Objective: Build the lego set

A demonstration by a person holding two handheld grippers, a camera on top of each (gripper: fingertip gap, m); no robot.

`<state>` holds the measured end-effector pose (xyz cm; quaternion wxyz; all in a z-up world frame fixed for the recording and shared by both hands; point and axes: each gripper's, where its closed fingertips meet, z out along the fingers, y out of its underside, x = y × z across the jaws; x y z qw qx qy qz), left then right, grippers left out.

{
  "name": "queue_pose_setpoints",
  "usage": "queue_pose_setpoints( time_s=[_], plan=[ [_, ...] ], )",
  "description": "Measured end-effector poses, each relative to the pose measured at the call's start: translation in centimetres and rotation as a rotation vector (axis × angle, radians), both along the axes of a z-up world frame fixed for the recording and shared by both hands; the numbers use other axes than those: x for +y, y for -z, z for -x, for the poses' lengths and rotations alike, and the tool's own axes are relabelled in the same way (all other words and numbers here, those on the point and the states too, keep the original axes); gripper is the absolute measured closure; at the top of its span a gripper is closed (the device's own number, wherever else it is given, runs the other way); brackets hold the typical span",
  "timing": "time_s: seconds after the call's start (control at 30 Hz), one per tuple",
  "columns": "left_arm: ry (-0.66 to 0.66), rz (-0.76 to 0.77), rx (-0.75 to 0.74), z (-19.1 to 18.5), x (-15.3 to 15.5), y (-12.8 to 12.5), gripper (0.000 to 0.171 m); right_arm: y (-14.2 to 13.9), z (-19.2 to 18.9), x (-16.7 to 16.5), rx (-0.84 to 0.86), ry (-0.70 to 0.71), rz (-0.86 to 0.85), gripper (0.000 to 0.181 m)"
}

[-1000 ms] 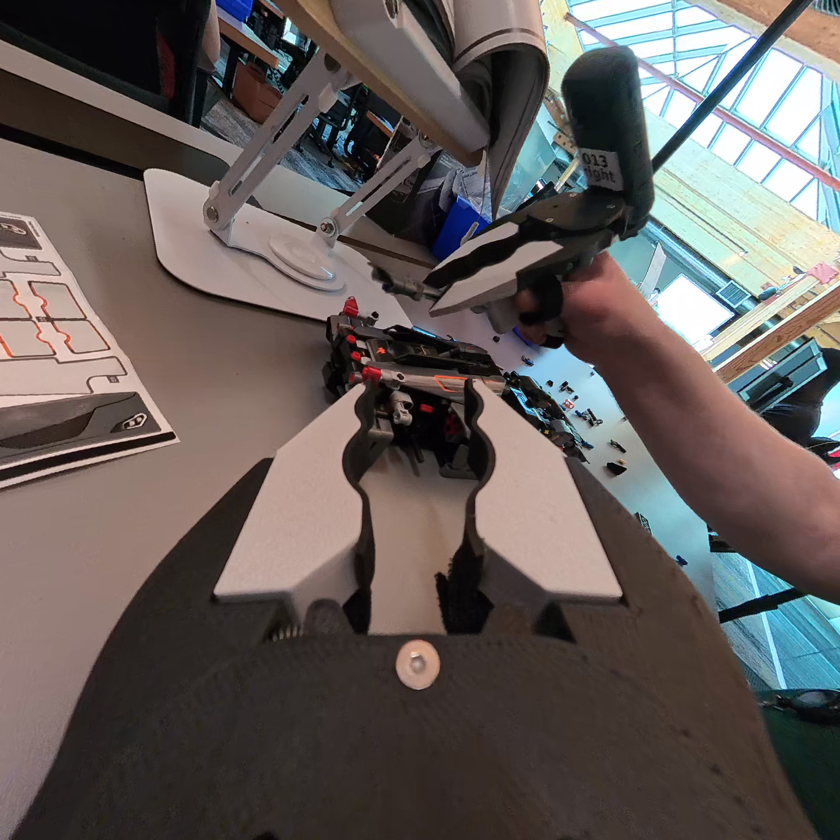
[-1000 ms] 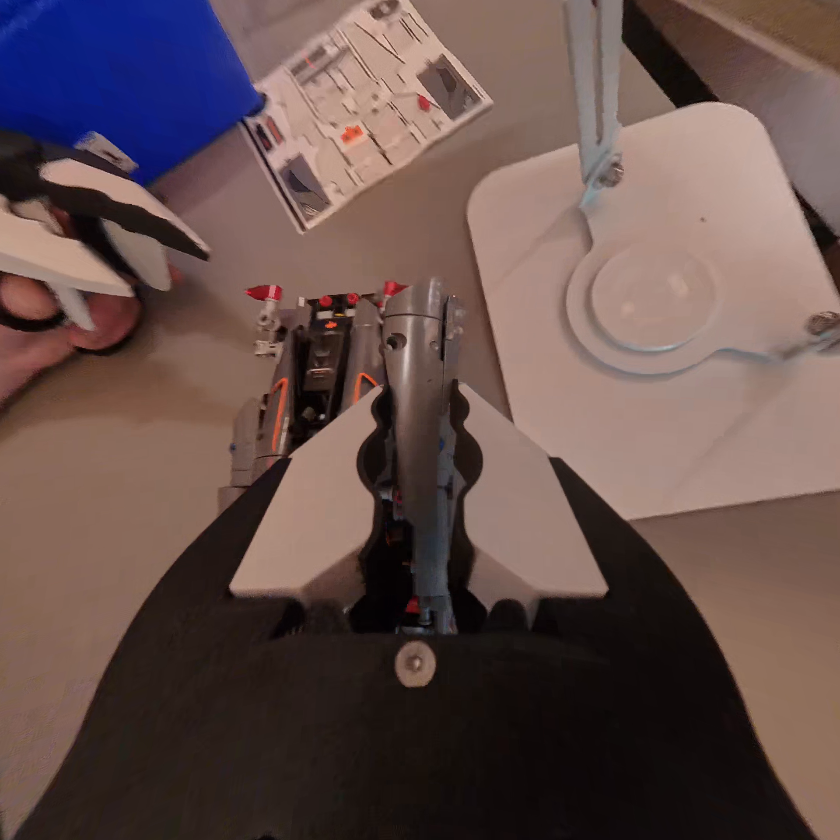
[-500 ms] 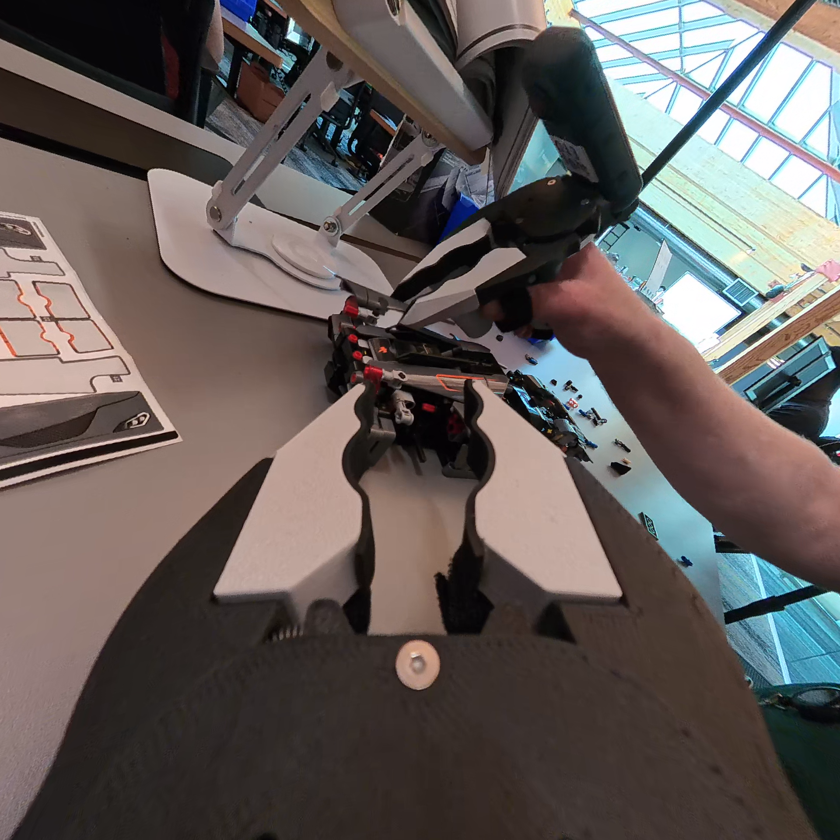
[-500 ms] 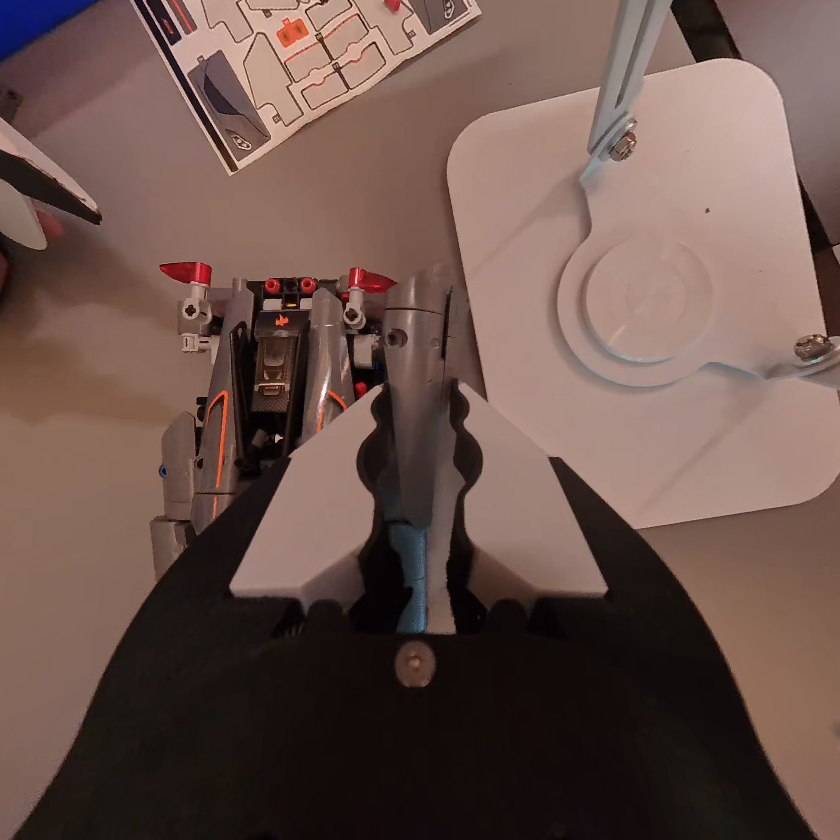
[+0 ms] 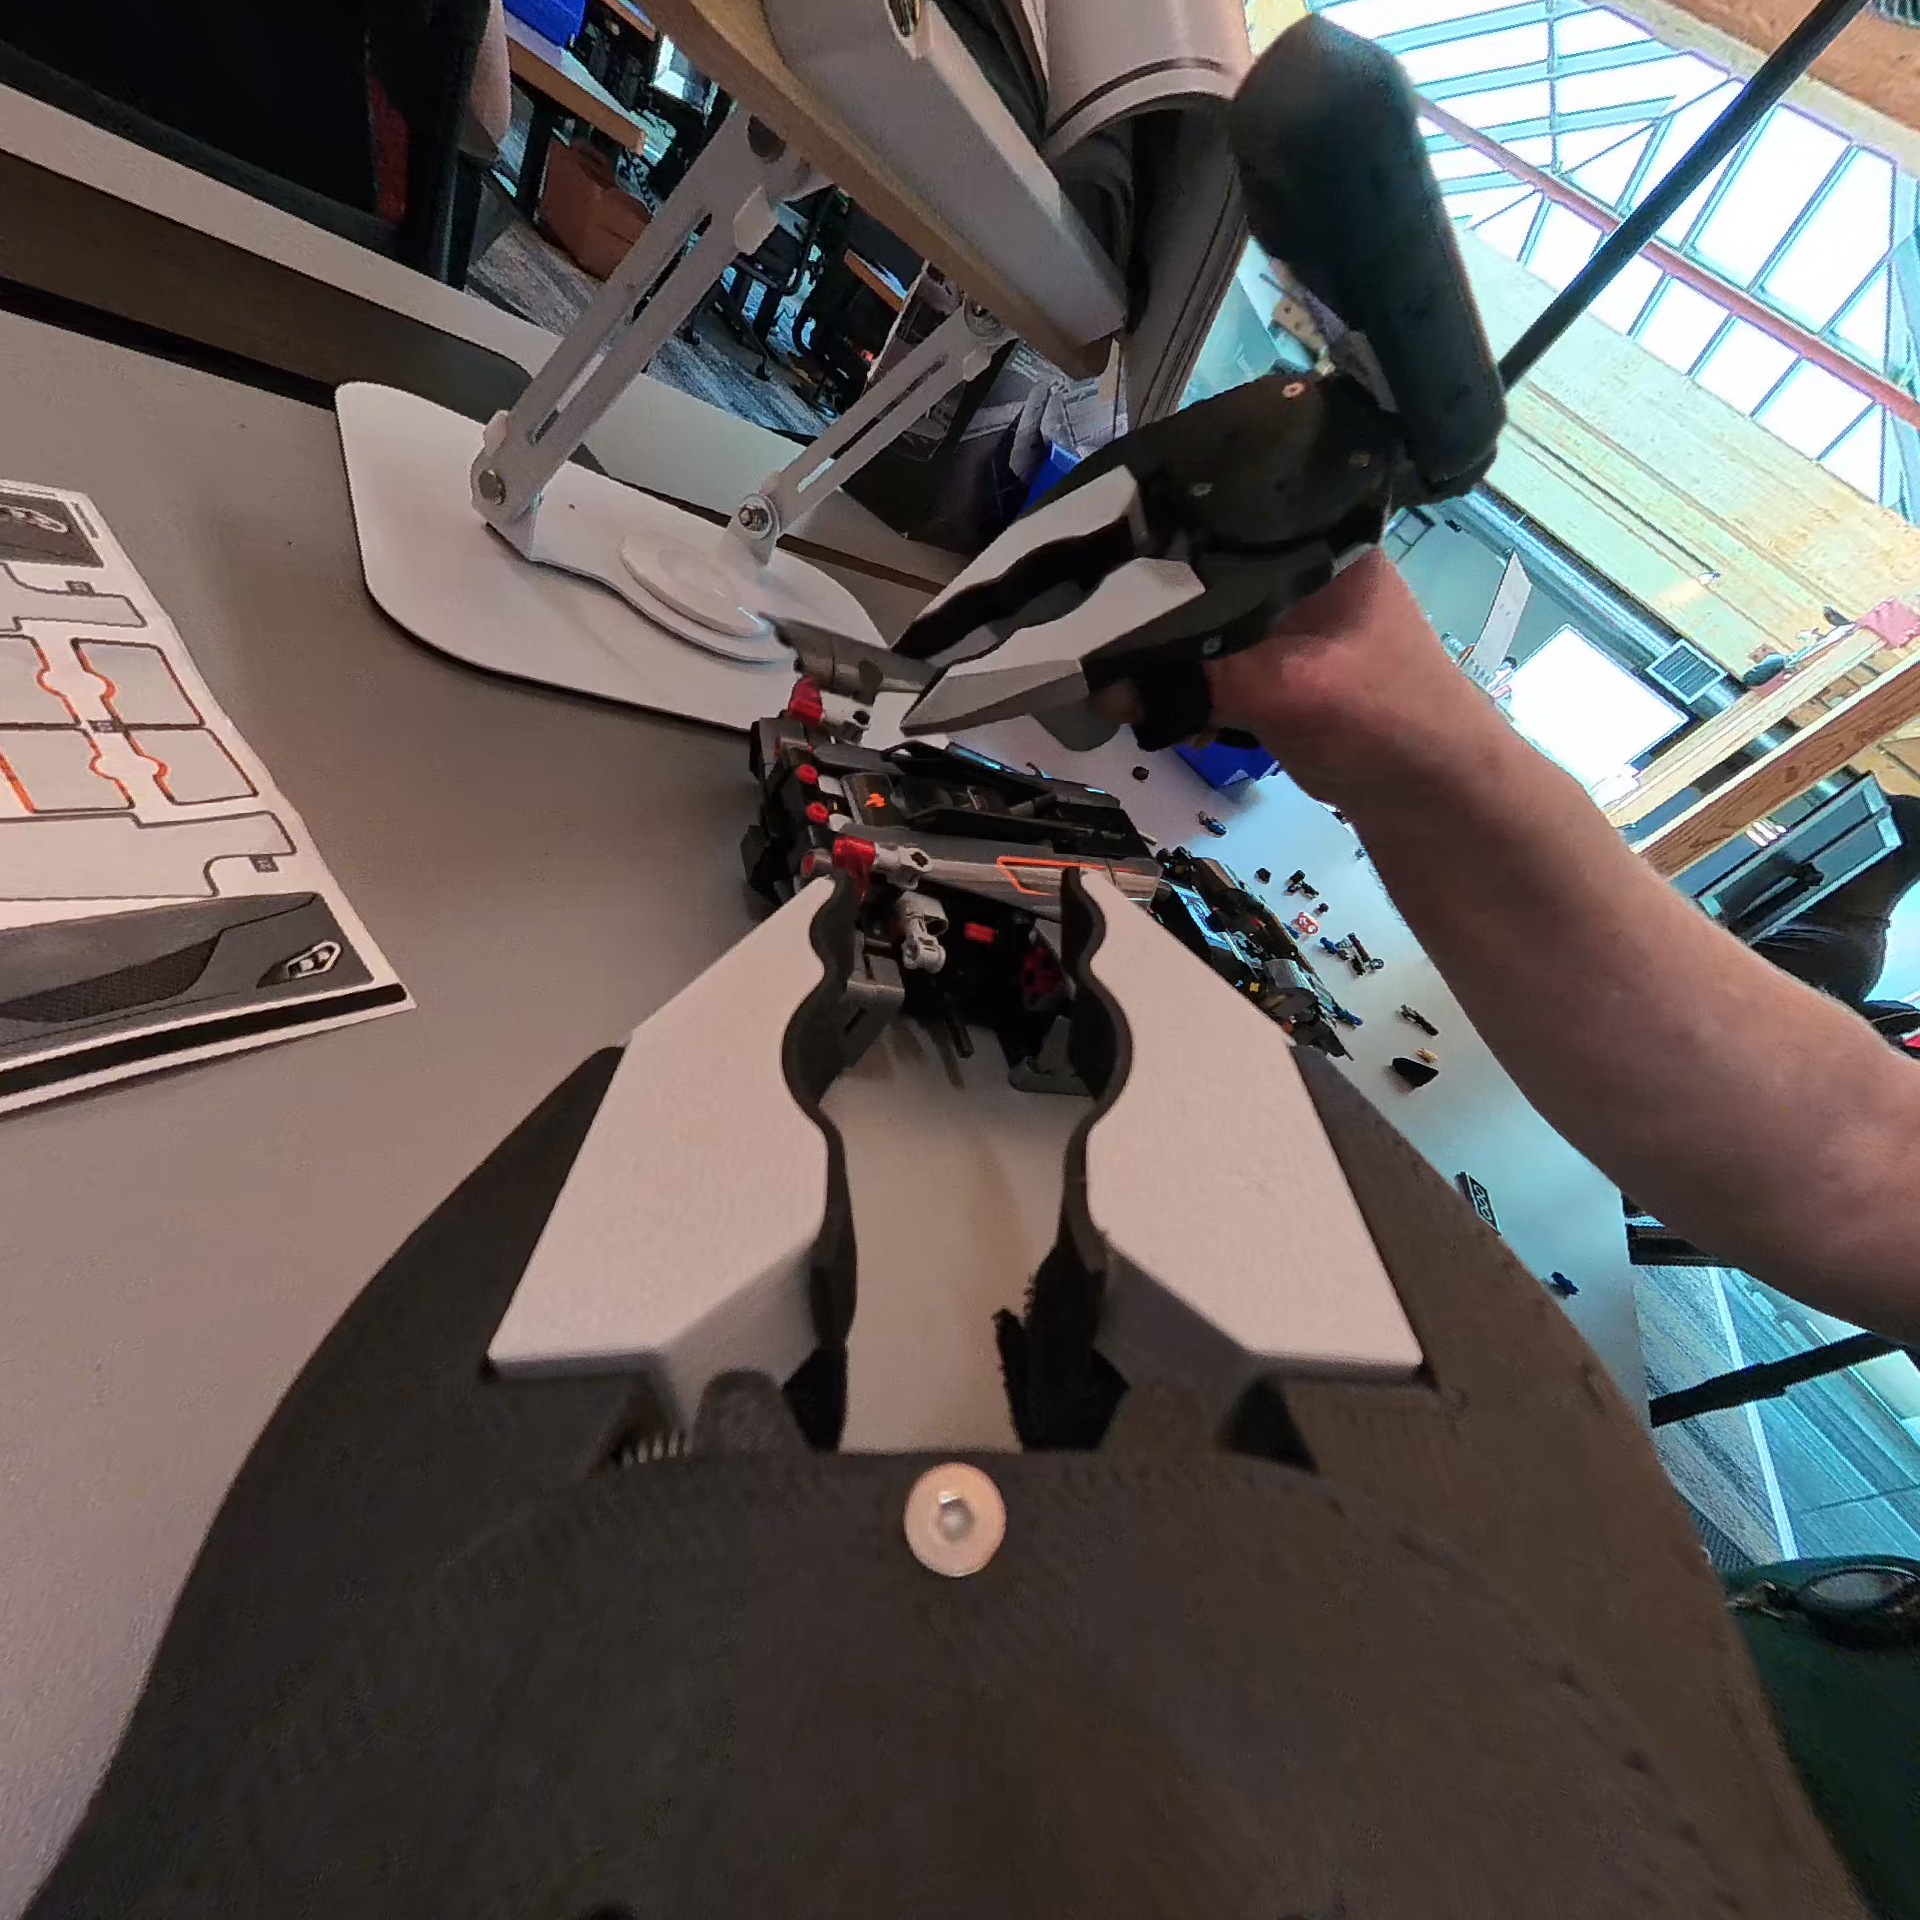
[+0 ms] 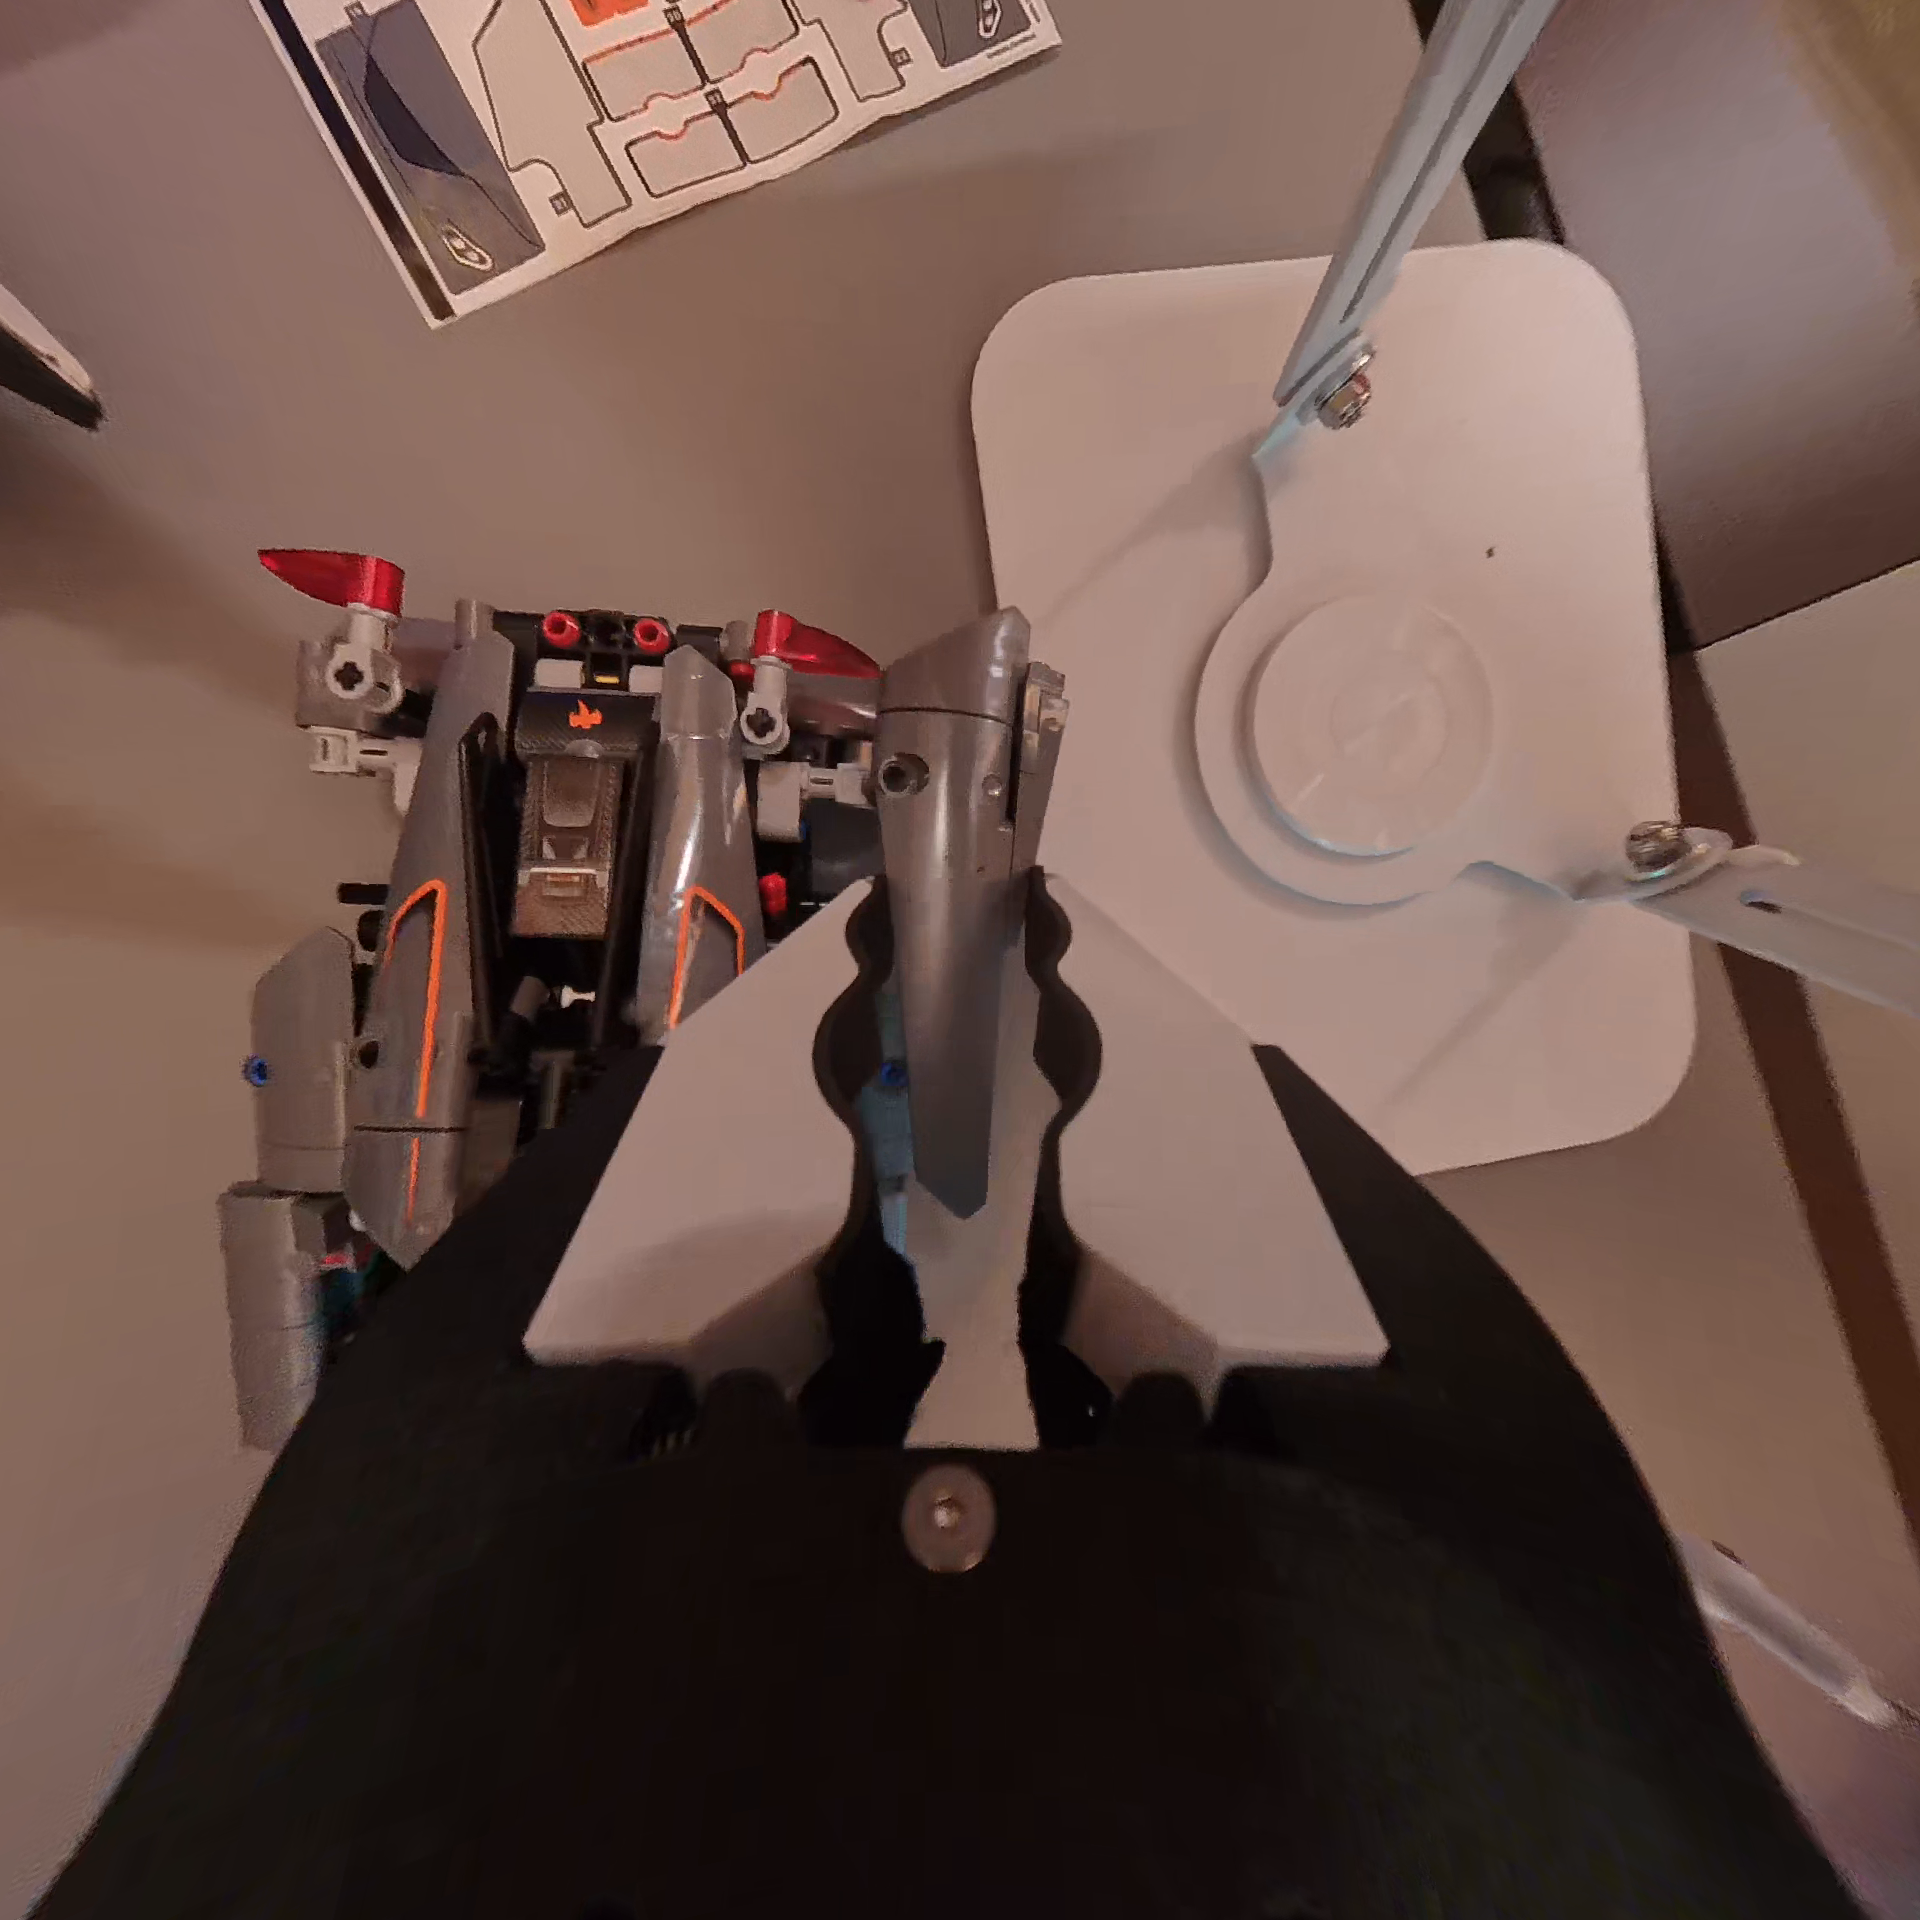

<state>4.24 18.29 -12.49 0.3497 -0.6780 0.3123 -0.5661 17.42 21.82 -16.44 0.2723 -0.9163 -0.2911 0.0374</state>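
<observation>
A grey, black and orange lego car (image 6: 561, 852) with red rear tips stands on the grey table. In the left wrist view the car (image 5: 966, 821) lies side-on just beyond my left gripper (image 5: 956, 904). That gripper's jaws stand apart with nothing clamped between them. One of its fingertips (image 6: 42, 384) shows at the far left of the right wrist view. My right gripper (image 6: 956, 883) is shut on a long grey tapered panel (image 6: 956, 831). It holds the panel along the car's right rear side. From the left wrist view the right gripper (image 5: 904, 691) hovers just above the car's rear with the panel (image 5: 831, 660) sticking out.
A sticker sheet (image 6: 665, 135) lies beyond the car, also at the left in the left wrist view (image 5: 135, 810). A white stand base (image 6: 1351, 727) with metal arms sits right of the car. Small loose pieces (image 5: 1340, 935) and a dark sub-assembly (image 5: 1236, 935) lie behind. A person's forearm (image 5: 1610, 987) crosses at the right. Some 15 cm of space lies between my two pairs of fingers.
My right gripper has come down and closer to the car's rear with the grey panel in it. The left gripper and the car have stayed still.
</observation>
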Motion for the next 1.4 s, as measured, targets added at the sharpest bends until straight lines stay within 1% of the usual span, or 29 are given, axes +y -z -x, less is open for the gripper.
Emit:
queue_pose_setpoints(
  time_s=[0.13, 0.27, 0.47, 0.6, 0.73, 0.8, 0.9, 0.97, 1.1, 1.17, 1.27, 1.4],
  plan=[
    [0.001, 0.001, 0.001, 0.0, 0.0, 0.0, 0.134, -1.1, -0.5, 0.1, -0.182, -0.072, -0.119, 0.158],
    [0.001, 0.000, 0.002, 0.0, 0.0, 0.0, 0.134, -2.1, -0.7, 0.1, -0.323, -0.131, -0.227, 0.158],
    [0.001, -0.002, 0.000, 0.0, 0.0, 0.0, 0.134, -3.6, -0.6, 0.0, -0.344, -0.175, -0.318, 0.158],
    [0.003, -0.001, 0.000, 0.0, 0.0, 0.0, 0.134, -4.4, -0.6, -0.7, -0.268, -0.184, -0.319, 0.158],
    [0.009, 0.000, -0.004, 0.0, -0.1, 0.0, 0.134, -4.9, -0.3, -1.9, -0.171, -0.185, -0.270, 0.158],
    [0.019, 0.004, 0.004, 0.0, -0.2, 0.1, 0.134, -4.9, 0.6, -2.8, -0.085, -0.186, -0.214, 0.158],
    [0.049, -0.008, 0.072, 0.0, -0.9, 0.8, 0.133, -5.5, 2.2, -4.1, 0.036, -0.181, -0.177, 0.158],
    [0.064, -0.045, 0.132, -0.1, -1.5, 1.5, 0.132, -5.4, 3.1, -4.9, 0.098, -0.173, -0.143, 0.158],
    [0.050, -0.130, 0.270, -0.7, -2.0, 2.9, 0.130, -5.3, 5.4, -6.1, 0.247, -0.162, -0.070, 0.158],
    [0.025, -0.166, 0.279, -0.8, -1.8, 2.7, 0.130, -5.0, 6.8, -7.0, 0.324, -0.181, -0.004, 0.158],
    [0.028, -0.157, 0.254, -0.8, -1.6, 2.5, 0.130, -4.3, 7.8, -7.2, 0.359, -0.181, 0.042, 0.158],
    [0.015, -0.105, 0.217, -0.6, -0.6, 2.1, 0.132, -3.5, 7.7, -6.9, 0.275, -0.180, 0.030, 0.158]
  ],
)
